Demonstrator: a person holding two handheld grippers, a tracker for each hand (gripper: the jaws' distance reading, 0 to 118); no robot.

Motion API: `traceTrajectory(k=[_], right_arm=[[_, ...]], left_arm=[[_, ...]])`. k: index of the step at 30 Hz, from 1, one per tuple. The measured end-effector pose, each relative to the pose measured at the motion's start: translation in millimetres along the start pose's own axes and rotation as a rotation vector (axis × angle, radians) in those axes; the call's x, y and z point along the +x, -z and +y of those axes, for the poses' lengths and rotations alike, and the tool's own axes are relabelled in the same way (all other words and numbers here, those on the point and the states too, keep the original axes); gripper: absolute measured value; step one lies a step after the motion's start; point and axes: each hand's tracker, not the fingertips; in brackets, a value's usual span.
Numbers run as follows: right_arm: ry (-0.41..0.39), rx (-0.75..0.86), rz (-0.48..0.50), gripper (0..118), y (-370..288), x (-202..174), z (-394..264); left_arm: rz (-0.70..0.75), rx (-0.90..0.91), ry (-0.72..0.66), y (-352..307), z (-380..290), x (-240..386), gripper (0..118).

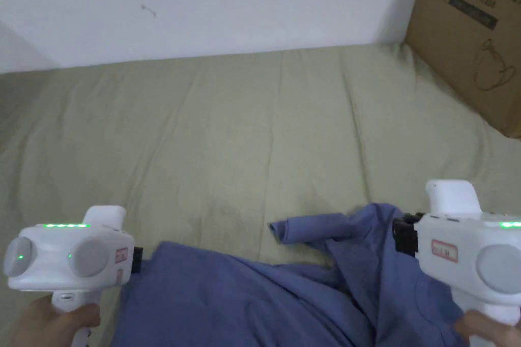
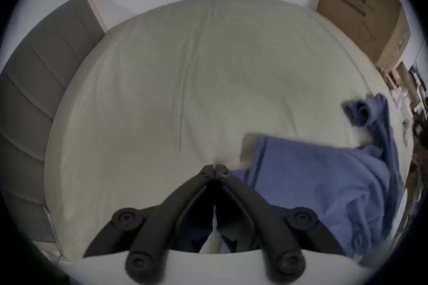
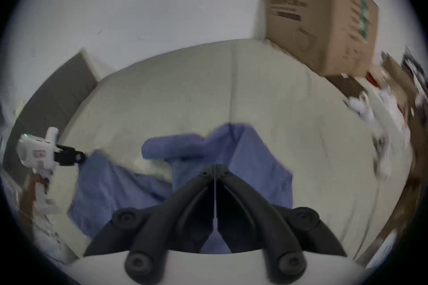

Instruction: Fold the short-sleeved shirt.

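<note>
The blue shirt (image 1: 244,302) lies crumpled on the bed (image 1: 229,134), at the bed's near edge, well apart from the cardboard box (image 1: 473,32) at the bed's far right corner. One sleeve (image 1: 310,227) sticks out from the shirt toward the bed's middle. The left hand-held gripper (image 2: 215,171) sits at the shirt's left edge with its jaws drawn together; whether cloth is pinched between them cannot be told. The right hand-held gripper (image 3: 215,168), at the shirt's right side, also has its jaws closed, and a grip on cloth cannot be confirmed.

Assessment: the step in hand appears to be spreading the shirt flat. Recommended: draw both edges apart evenly, keep the cloth low over the bed, and free the curled sleeve before any fold.
</note>
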Motion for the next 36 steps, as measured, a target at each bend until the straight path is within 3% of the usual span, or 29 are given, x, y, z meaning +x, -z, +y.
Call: traceTrajectory(k=[1,2,3,5,6,8,10,12,14,15,17,20,24,32,36], right_arm=[[-0.085,-0.026,-0.017,68,19.7,2.6,18.0],[-0.171,-0.075,-0.025,98,44.3,5.5,35.5],[-0.218,-0.109,-0.029,108,61.9,6.8,44.2],[-0.235,-0.173,-0.051,108,102.6,13.3,63.0],[-0.240,-0.224,-0.097,107,118.3,13.8,67.3],[-0.259,-0.305,-0.076,96,147.2,18.6,66.8],[-0.269,-0.396,-0.060,46,166.0,22.5,57.4],[-0.252,-0.450,-0.020,29,178.0,24.7,45.7],[-0.200,-0.380,-0.048,23,167.5,22.5,48.2],[-0.198,-0.349,-0.044,8,162.4,21.4,51.6],[-0.186,-0.301,-0.042,8,145.7,22.6,59.0],[-0.104,-0.206,-0.036,8,109.7,30.0,81.8],[-0.076,-0.068,-0.070,8,45.9,42.3,119.2],[0.100,0.206,-0.114,8,-107.1,77.7,194.7],[0.201,0.300,-0.028,8,-155.1,87.6,238.2]], left_arm=[[-0.005,0.007,0.005,-4.8,0.0,-1.8,0],[-0.010,0.028,-0.001,-9.5,-1.2,-3.7,0],[-0.017,0.031,-0.008,-10.7,-1.8,-5.0,0],[-0.025,0.037,-0.027,-8.9,-1.5,-7.2,0],[-0.025,0.037,-0.030,-6.9,-1.8,-6.8,0],[-0.024,0.029,-0.036,-3.8,-1.6,-4.4,0],[-0.020,0.027,-0.032,-3.7,-1.6,-3.5,0],[-0.018,0.029,-0.027,-4.3,-0.7,-3.1,0],[-0.021,0.028,-0.024,-7.2,0.7,-4.6,0],[-0.023,0.027,-0.025,-9.4,1.6,-6.0,0],[-0.028,0.032,-0.034,-16.4,4.1,-8.3,0],[-0.043,0.081,-0.052,-41.0,8.4,-12.4,0],[0.012,0.184,-0.014,-92.4,23.2,-14.5,0],[0.088,0.409,-0.038,-207.0,73.7,-41.3,0],[0.117,0.486,-0.038,-252.7,120.0,-49.6,0]])
